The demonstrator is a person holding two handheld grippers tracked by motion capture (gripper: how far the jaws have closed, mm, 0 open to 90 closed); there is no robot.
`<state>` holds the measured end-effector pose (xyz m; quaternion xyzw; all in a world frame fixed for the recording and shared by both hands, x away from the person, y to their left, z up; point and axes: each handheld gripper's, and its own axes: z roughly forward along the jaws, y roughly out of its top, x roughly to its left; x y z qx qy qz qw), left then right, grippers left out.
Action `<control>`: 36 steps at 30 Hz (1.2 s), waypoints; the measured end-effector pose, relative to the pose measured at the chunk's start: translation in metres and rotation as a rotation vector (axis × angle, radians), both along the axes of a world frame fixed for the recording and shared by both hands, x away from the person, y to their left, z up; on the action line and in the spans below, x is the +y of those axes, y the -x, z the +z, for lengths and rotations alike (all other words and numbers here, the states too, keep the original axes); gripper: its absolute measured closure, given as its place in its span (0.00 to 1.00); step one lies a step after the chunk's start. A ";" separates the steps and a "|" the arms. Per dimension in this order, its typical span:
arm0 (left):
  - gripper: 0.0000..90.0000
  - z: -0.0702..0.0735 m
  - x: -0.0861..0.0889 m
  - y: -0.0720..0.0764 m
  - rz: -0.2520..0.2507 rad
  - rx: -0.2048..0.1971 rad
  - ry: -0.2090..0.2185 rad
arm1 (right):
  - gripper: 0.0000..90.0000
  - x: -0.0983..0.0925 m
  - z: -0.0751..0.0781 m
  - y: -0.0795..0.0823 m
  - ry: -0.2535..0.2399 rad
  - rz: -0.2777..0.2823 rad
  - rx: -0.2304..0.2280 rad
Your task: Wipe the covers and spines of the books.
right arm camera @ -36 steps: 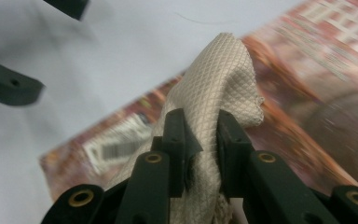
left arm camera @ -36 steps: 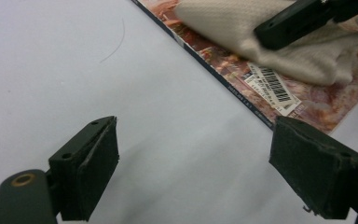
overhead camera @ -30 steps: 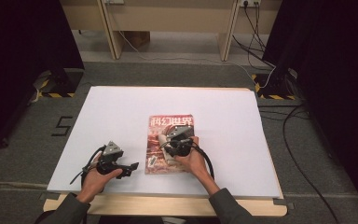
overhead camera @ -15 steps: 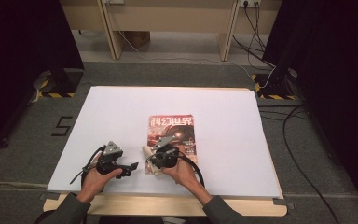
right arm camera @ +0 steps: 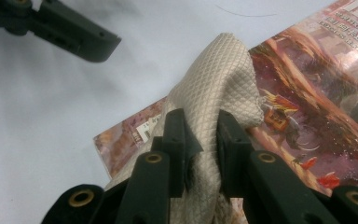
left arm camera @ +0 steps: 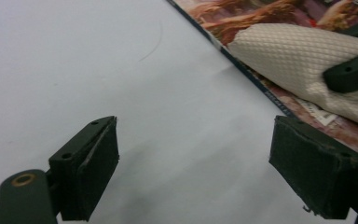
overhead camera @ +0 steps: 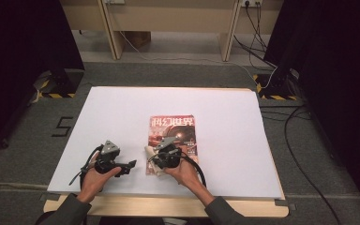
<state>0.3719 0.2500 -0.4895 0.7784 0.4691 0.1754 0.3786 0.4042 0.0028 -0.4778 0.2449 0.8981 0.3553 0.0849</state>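
While the left claw (overhead camera: 130, 164) gapes (idle), the right claw (right arm camera: 200, 135) pinches cloth (right arm camera: 219, 74).

A lab-like recording room — black curtains (overhead camera: 23, 42), taped floor cables (overhead camera: 304, 126), a white-covered table (overhead camera: 122, 112) on grey carpet.

The cloth (right arm camera: 223, 74) is cream fabric with a quilted diamond weave; the magazine (overhead camera: 178, 129) has a glossy paper cover; the counter (overhead camera: 122, 112) looks matt white.

bare white table (overhead camera: 243, 140) all round, magazine (overhead camera: 180, 129) lying flat mid-table
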 end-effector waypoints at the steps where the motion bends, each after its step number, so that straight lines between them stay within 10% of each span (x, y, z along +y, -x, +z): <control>1: 0.17 0.000 0.001 0.000 0.012 0.002 -0.004 | 0.85 0.001 0.000 0.001 -0.002 0.008 0.003; 14: 0.17 0.002 0.009 -0.002 0.077 -0.019 0.015 | 0.85 0.023 -0.002 0.019 -0.029 0.092 0.020; 29: 0.17 0.001 0.008 -0.002 0.063 -0.009 0.010 | 0.85 -0.025 0.000 0.001 -0.010 -0.048 0.016; 36: 0.17 0.001 0.005 -0.002 0.049 -0.005 0.013 | 0.85 -0.020 -0.001 0.006 -0.020 -0.029 0.021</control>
